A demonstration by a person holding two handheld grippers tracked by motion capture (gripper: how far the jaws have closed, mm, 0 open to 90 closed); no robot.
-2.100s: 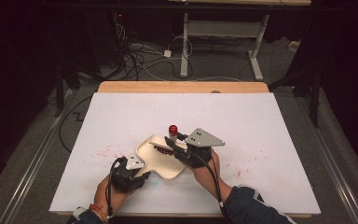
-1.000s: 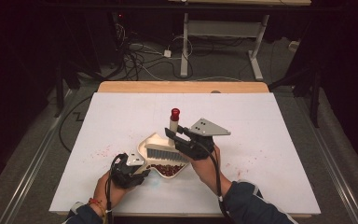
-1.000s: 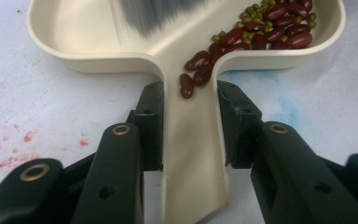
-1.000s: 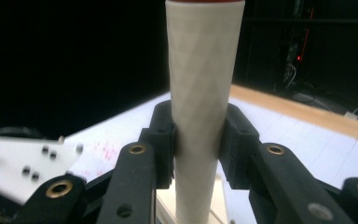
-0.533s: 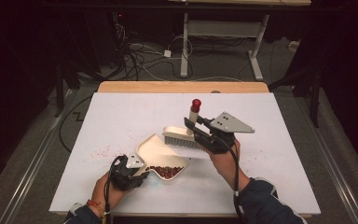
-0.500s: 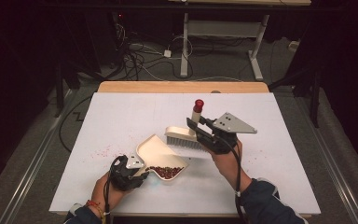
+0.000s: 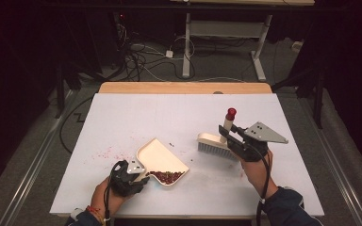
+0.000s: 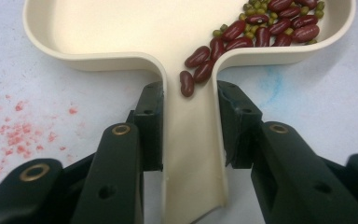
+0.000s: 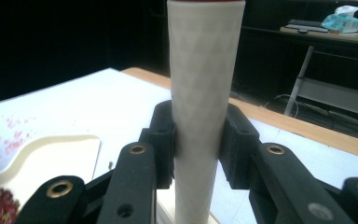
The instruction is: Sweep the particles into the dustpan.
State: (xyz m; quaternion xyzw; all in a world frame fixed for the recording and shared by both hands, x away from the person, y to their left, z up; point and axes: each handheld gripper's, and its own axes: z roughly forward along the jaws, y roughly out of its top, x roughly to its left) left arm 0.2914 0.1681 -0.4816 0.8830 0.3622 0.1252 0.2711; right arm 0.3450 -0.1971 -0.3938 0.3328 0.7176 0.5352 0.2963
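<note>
Left gripper (image 7: 128, 175): jaws clenched on the flat handle of the cream dustpan (image 8: 186, 42), one pad on each edge of the handle. Dustpan lies on the white worktop (image 7: 122, 117) near the front edge, left of centre; its open lip faces away from the person. Beans (image 8: 265, 25) — dark red kidney-shaped ones mixed with small green ones — are heaped in the corner of the pan nearest the handle, and a few red ones sit in the handle channel just ahead of the jaws.

Right gripper (image 7: 238, 141): jaws clenched on the pale, faceted handle of the brush (image 9: 204, 93), gripped from both sides. Handle stands upright with a red cap on top; bristle head points down, at or just above the worktop — contact cannot be told. Brush is right of centre, well apart from the dustpan.

Worktop: faint red smears (image 7: 104, 153) left of the dustpan, a few loose specks just beyond its lip, one near the right hand. Bare wooden strip along the far edge.
</note>
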